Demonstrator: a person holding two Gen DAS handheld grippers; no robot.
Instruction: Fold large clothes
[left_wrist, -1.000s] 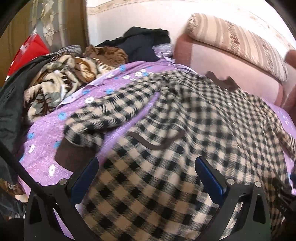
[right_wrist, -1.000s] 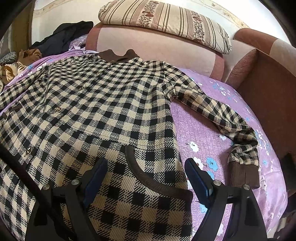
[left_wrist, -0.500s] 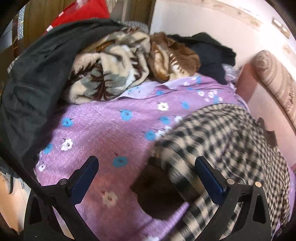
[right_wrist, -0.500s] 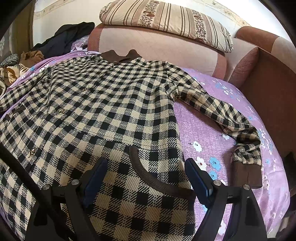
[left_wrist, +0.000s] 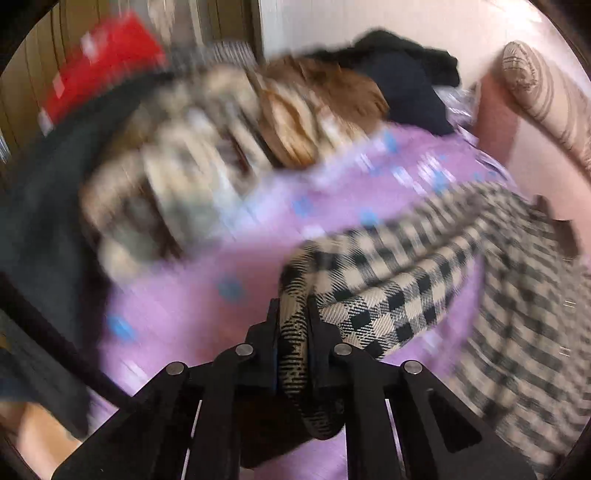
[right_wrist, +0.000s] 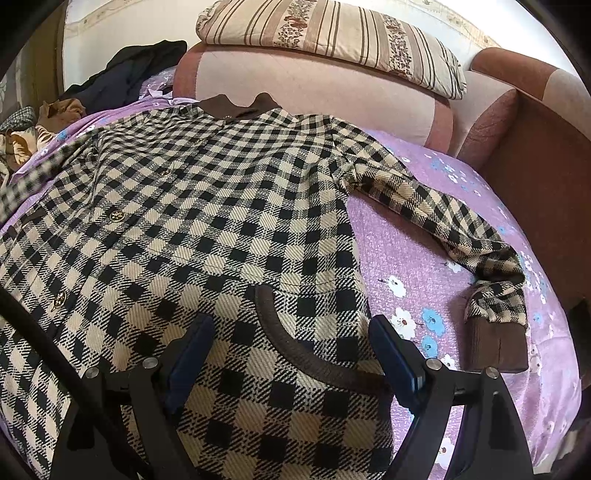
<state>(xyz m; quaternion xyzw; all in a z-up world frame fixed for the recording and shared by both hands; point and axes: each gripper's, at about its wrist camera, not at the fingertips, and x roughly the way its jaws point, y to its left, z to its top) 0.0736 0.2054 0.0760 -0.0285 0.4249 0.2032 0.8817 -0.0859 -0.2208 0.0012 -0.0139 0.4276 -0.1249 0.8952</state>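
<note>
A black-and-cream checked jacket (right_wrist: 207, 206) with a brown collar lies spread face up on a purple flowered bedsheet (right_wrist: 417, 258). Its right sleeve (right_wrist: 454, 229) stretches out to a brown cuff (right_wrist: 495, 343). My right gripper (right_wrist: 291, 354) is open, hovering over the jacket's lower front by a brown pocket trim. In the left wrist view, my left gripper (left_wrist: 293, 325) is shut on the jacket's left sleeve (left_wrist: 369, 291), lifted off the sheet (left_wrist: 184, 306). That view is blurred by motion.
A pile of blankets and dark clothes (left_wrist: 221, 147) sits at the far left of the bed. A striped pillow (right_wrist: 332, 40) rests on the pink sofa back (right_wrist: 314, 96). A brown armrest (right_wrist: 535, 166) borders the right side.
My left gripper has swung left to the sleeve end, closed on it and lifted it. The right gripper has stayed open and moved slightly.
</note>
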